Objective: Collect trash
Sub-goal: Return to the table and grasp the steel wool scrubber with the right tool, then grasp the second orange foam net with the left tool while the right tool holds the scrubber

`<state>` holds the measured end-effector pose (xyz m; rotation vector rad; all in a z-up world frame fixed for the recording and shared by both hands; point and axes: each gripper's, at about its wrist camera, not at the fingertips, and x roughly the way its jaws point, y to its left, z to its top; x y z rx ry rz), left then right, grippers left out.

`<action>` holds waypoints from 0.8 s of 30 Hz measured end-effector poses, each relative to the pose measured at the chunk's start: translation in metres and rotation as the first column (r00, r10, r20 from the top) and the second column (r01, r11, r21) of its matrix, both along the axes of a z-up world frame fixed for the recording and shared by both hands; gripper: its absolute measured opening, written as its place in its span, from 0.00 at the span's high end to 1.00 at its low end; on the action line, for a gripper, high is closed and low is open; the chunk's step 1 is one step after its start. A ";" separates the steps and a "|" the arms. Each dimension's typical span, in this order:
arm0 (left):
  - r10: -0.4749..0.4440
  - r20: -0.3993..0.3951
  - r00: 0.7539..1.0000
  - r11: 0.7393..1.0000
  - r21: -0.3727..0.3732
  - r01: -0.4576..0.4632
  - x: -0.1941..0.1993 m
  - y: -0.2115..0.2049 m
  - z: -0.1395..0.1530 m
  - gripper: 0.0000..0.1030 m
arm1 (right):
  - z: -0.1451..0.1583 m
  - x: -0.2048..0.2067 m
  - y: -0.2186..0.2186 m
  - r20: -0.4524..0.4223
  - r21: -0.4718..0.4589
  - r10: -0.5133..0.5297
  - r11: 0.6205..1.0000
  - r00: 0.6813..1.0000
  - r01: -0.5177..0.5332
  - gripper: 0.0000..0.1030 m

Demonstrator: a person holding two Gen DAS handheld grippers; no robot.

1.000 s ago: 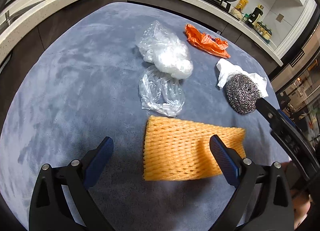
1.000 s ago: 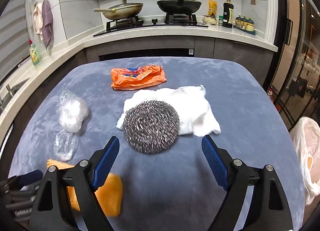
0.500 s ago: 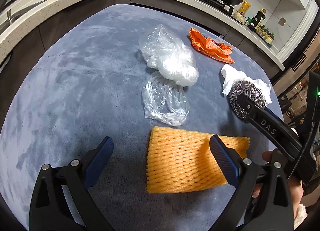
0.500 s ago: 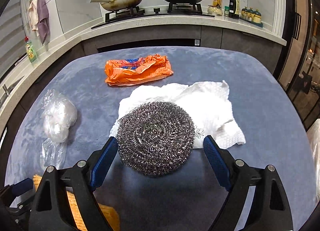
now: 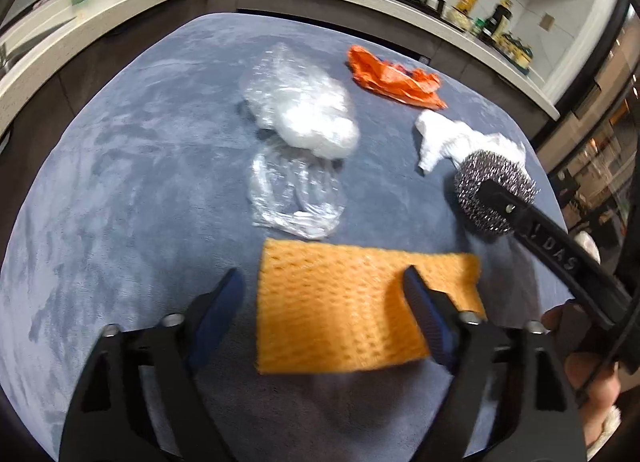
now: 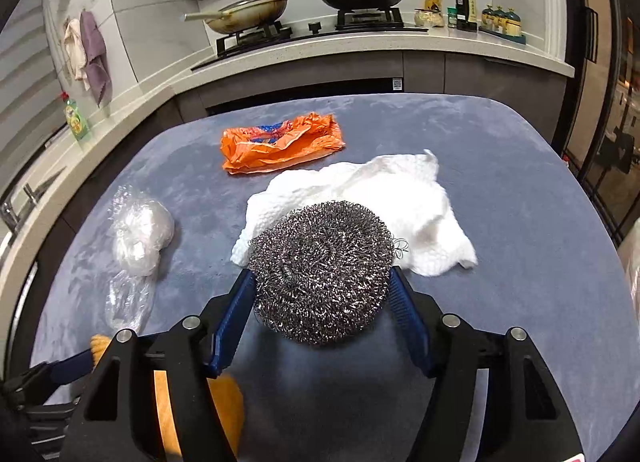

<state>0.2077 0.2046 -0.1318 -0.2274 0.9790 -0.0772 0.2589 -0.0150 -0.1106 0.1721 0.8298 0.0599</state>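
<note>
A steel wool scourer (image 6: pixel 322 272) lies on a white paper towel (image 6: pixel 404 202) on the grey table; it also shows in the left wrist view (image 5: pixel 494 192). My right gripper (image 6: pixel 322 298) has its blue fingers pressed against both sides of the scourer. My left gripper (image 5: pixel 324 298) is open, with an orange foam net (image 5: pixel 348 306) lying between its fingers. A crumpled orange bag (image 6: pixel 280 142), a clear plastic wad (image 5: pixel 304 114) and a flat clear bag (image 5: pixel 296 198) lie further out.
The grey table (image 6: pixel 520 190) ends near the kitchen counter (image 6: pixel 360 46) with pans on a stove. A green bottle (image 6: pixel 76 118) stands on the left counter. A pale bag (image 6: pixel 634 262) hangs beyond the table's right edge.
My right gripper moved forward and closed its fingers onto the scourer. My left gripper moved forward over the orange foam net and narrowed somewhat.
</note>
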 end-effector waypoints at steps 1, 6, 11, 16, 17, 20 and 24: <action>-0.011 0.001 1.000 1.000 0.005 0.011 -0.001 -0.003 0.000 0.39 | 0.002 -0.004 -0.003 0.004 0.008 -0.003 1.000 1.000 0.003 0.38; -0.057 0.002 0.998 0.998 0.015 0.057 -0.008 -0.021 0.000 0.53 | 0.011 -0.023 -0.019 0.022 0.016 -0.029 0.999 0.999 0.029 0.38; -0.103 0.004 0.995 0.995 0.015 0.103 -0.016 -0.037 0.001 0.74 | 0.019 -0.045 -0.036 0.042 0.009 -0.068 0.998 0.997 0.067 0.38; -0.151 0.028 0.988 0.988 0.030 0.150 -0.025 -0.053 0.008 0.88 | 0.022 -0.063 -0.059 0.046 0.020 -0.111 0.994 0.993 0.110 0.38; -0.163 0.033 0.986 0.986 0.031 0.162 -0.027 -0.058 0.011 0.88 | 0.024 -0.067 -0.064 0.047 0.024 -0.122 0.992 0.991 0.121 0.38; -0.194 0.049 0.980 0.981 0.033 0.193 -0.032 -0.071 0.019 0.89 | 0.026 -0.076 -0.077 0.054 0.027 -0.146 0.989 0.988 0.144 0.38; -0.234 0.080 0.969 0.972 0.026 0.233 -0.038 -0.088 0.035 0.89 | 0.032 -0.089 -0.094 0.066 0.035 -0.177 0.984 0.982 0.175 0.38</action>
